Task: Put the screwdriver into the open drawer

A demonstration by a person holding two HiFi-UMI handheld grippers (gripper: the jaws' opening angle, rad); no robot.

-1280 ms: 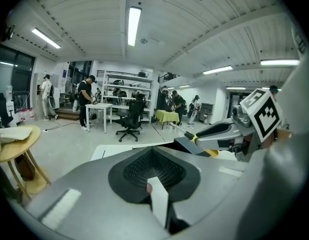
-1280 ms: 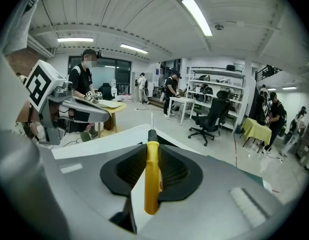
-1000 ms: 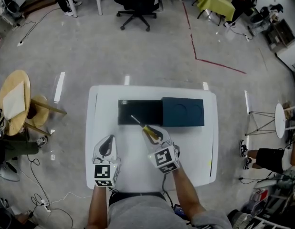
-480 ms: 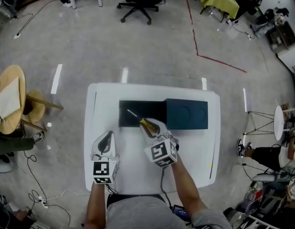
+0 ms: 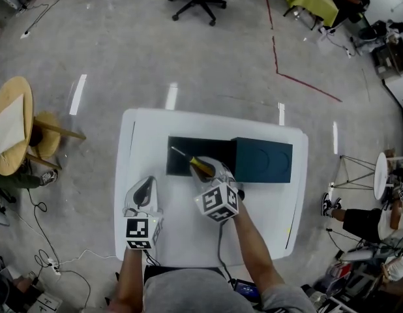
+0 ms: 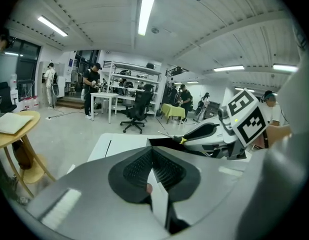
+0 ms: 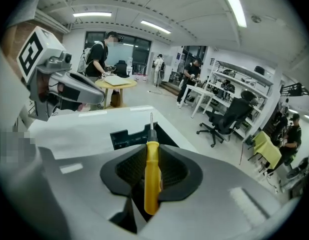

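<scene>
My right fingers are shut on the screwdriver. They squeeze its yellow handle from both sides. Its thin metal tip sticks out ahead and reaches over the near edge of the open drawer. The drawer is dark inside. It is pulled out to the left of its dark blue box.

My left fingers are pressed together with nothing in them. They hang over the white table, near the drawer's front left corner.

There is bare table between the drawer and me. A bare strip runs round the drawer and box out to the table's edges. Grey floor lies open past the far edge.

The right cube shows black and white squares, and so does the left cube.
</scene>
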